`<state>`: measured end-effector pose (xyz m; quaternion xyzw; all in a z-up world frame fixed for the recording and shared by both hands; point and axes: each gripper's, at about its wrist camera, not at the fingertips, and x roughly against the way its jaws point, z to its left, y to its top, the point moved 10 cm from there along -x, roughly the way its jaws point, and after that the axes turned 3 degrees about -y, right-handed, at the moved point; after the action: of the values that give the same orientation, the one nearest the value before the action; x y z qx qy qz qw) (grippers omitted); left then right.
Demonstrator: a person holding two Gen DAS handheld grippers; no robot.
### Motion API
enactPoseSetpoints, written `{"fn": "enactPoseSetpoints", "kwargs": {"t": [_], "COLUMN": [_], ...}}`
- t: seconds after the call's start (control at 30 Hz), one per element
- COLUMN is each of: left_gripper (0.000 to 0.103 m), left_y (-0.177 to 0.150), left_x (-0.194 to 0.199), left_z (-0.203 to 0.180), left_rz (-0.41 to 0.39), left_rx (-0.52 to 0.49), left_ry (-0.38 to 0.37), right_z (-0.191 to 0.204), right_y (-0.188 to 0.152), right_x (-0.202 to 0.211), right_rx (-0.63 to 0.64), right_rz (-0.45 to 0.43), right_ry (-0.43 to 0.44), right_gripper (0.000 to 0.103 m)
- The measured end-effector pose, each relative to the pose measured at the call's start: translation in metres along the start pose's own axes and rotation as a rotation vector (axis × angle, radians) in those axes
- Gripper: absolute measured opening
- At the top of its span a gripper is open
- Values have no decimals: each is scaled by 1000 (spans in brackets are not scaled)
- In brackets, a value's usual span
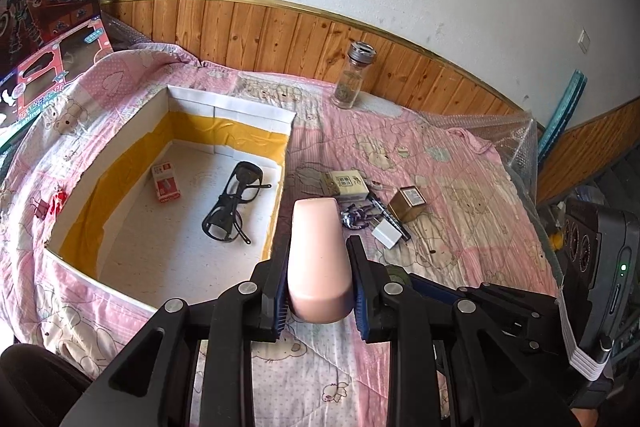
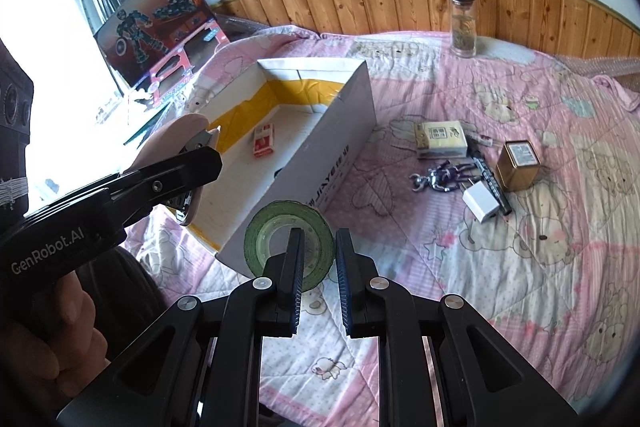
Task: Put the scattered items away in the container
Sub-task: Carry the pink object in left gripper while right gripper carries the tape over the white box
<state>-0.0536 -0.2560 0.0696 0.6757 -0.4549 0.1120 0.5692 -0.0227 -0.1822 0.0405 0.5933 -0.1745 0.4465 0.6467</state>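
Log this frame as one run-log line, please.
left gripper: shut on pink rounded case | right gripper: shut on green tape roll | white cardboard box: holds black glasses, red-white packet

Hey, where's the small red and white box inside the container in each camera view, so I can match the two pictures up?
Left wrist: the red box lies on the container floor, left of centre, left of the glasses.
Right wrist: the same box lies on the container floor, upper left of centre, beyond the left gripper holding the pink case.
Shared landmark: the glass jar standing by the wood panelling.
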Motion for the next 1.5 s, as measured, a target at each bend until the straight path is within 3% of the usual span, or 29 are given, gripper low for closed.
{"fn": "enactPoseSetpoints", "kwargs": {"t": [0.9, 1.5], "left_gripper": [27, 27], "left_y": [23, 41], "left_x": [6, 4], "left_z": [75, 105], "left_rz": [-18, -23], "left_rx": [64, 83], "left_ry": [92, 112], "right_z": [48, 73], "right_y": [43, 66], "right_x": [-12, -22], "right_rx": [83, 126], "right_rz": [-17, -25], "right_ry": [38, 59], "right_gripper": [16, 16]}}
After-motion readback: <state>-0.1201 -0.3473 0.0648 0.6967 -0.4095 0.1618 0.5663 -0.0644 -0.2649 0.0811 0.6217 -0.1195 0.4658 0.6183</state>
